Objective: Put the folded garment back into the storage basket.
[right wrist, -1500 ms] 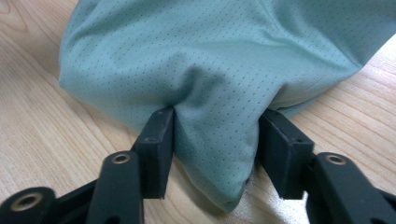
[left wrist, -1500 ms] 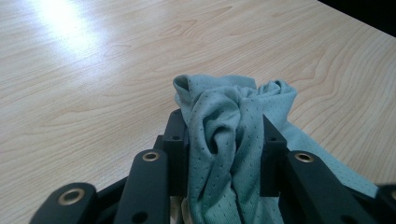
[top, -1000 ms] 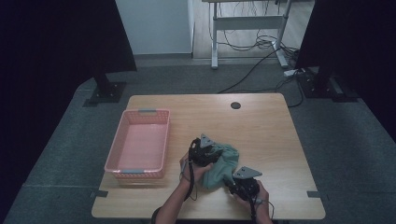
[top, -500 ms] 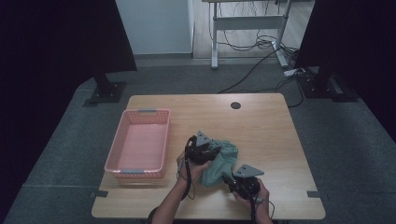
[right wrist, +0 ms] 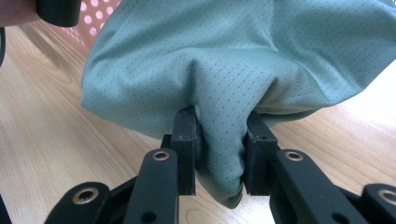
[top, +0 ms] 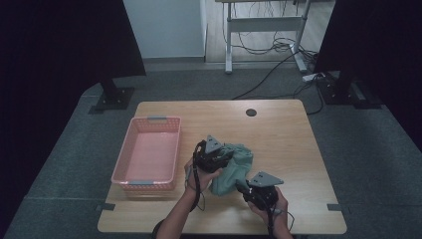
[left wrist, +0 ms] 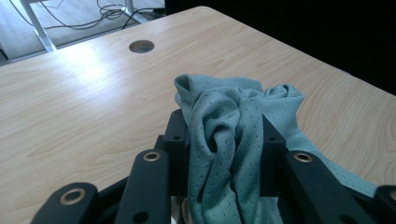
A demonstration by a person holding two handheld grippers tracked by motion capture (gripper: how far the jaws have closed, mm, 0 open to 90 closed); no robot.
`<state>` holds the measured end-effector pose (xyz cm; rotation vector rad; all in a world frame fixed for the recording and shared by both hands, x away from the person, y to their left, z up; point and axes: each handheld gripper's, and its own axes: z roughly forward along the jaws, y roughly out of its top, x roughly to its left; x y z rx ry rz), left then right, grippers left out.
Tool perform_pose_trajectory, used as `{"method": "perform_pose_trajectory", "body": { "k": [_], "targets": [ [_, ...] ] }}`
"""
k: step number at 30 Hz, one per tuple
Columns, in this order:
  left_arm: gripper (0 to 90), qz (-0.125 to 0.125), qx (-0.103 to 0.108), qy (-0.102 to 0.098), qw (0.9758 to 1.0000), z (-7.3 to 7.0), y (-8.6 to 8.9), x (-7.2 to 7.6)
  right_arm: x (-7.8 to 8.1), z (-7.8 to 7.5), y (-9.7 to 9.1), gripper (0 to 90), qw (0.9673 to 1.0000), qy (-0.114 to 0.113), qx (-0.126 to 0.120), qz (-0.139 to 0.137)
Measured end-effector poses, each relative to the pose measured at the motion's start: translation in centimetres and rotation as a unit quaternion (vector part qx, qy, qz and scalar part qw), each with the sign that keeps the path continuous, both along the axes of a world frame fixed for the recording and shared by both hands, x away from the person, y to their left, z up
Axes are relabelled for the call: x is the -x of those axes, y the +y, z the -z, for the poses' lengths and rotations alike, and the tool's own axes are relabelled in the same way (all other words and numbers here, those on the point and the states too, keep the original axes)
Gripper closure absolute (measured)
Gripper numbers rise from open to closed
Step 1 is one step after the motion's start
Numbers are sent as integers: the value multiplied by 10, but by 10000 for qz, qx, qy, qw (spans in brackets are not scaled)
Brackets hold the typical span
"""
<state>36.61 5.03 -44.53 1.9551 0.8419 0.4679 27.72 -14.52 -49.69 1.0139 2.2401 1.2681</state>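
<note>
A bunched teal mesh cloth [top: 234,167] hangs between my two grippers over the middle front of the wooden table [top: 278,129]. My left gripper [top: 219,157] is shut on one bunched end of the cloth [left wrist: 224,140], whose folds rise between the black jaws. At the front, my right gripper [top: 244,186] is shut on another fold of the cloth [right wrist: 219,93], and the fabric billows above its jaws. A hand holds each gripper from the table's near edge.
A pink plastic basket [top: 149,154] stands empty at the table's left side, its rim showing behind the cloth in the right gripper view [right wrist: 100,9]. A round cable hole [top: 251,112] sits near the far edge. Dark screens and cables lie beyond the table.
Both grippers have risen a little with the cloth gripped in them, and the cloth hangs more lifted off the tabletop than before.
</note>
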Motion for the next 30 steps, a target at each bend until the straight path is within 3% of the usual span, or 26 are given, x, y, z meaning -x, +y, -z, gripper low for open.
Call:
{"method": "perform_pose_trajectory", "body": {
  "k": [30],
  "targets": [
    [646, -70, -106, -242, 9996, -35, 23, 5, -2, -31, 26, 701, 9997, -229, -17, -108]
  ]
}}
